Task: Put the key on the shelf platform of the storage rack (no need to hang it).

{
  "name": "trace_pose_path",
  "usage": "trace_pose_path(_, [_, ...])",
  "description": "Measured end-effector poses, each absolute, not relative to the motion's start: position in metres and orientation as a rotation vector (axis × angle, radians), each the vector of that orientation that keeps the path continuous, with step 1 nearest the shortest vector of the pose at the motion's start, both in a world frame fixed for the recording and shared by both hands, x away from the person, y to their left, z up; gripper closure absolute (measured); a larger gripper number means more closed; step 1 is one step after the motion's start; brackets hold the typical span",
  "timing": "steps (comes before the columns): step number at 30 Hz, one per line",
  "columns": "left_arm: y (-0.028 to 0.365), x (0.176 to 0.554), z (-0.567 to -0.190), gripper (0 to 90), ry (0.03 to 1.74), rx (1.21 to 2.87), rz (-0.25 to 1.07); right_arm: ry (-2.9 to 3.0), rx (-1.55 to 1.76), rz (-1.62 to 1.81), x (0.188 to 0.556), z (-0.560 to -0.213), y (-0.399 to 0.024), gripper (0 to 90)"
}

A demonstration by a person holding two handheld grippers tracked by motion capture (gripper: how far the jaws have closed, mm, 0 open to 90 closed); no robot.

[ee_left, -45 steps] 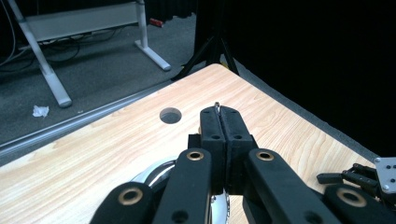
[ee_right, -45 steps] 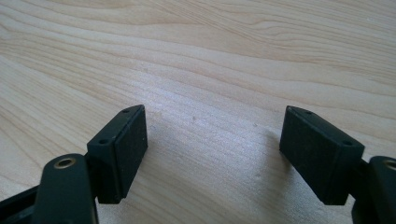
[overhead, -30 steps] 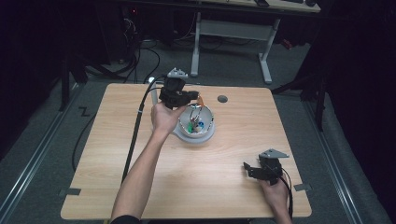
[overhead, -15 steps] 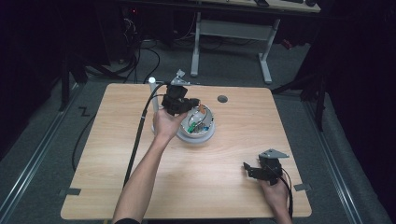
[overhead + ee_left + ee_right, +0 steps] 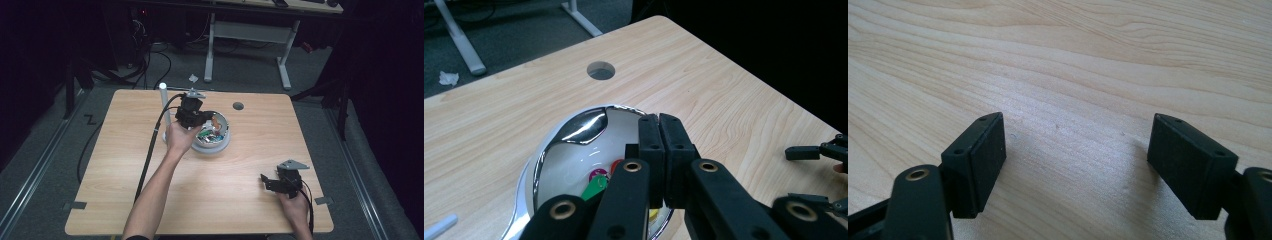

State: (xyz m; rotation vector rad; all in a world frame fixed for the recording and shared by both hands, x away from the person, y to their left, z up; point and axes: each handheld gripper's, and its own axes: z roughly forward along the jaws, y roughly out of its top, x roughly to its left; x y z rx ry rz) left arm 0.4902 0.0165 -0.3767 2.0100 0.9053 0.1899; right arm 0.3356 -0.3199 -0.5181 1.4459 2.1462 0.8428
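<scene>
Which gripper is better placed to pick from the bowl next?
Left. The left gripper hangs, jaws shut, over the bowl of coloured tags; the right gripper rests open, far off.

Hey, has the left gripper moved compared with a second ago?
Yes. In the high view the left gripper has sunk a little toward the metal bowl, jaws shut and hanging over the bowl's contents; the bowl itself lies where it was.

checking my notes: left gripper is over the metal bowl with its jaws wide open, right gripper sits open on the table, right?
Not quite: the left gripper is over the metal bowl, but its jaws are shut, pads pressed together, as the left gripper view shows. The right gripper does rest open on the table.
</scene>
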Motion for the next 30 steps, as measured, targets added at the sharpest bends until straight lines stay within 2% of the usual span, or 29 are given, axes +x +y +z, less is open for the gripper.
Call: trace_pose_path(30, [0.009, 0.511, -0.439, 89.6, 1.062, 2.051, 0.109, 2.146, 1.446, 0.843, 0.336, -0.518, -0.320, 23.6])
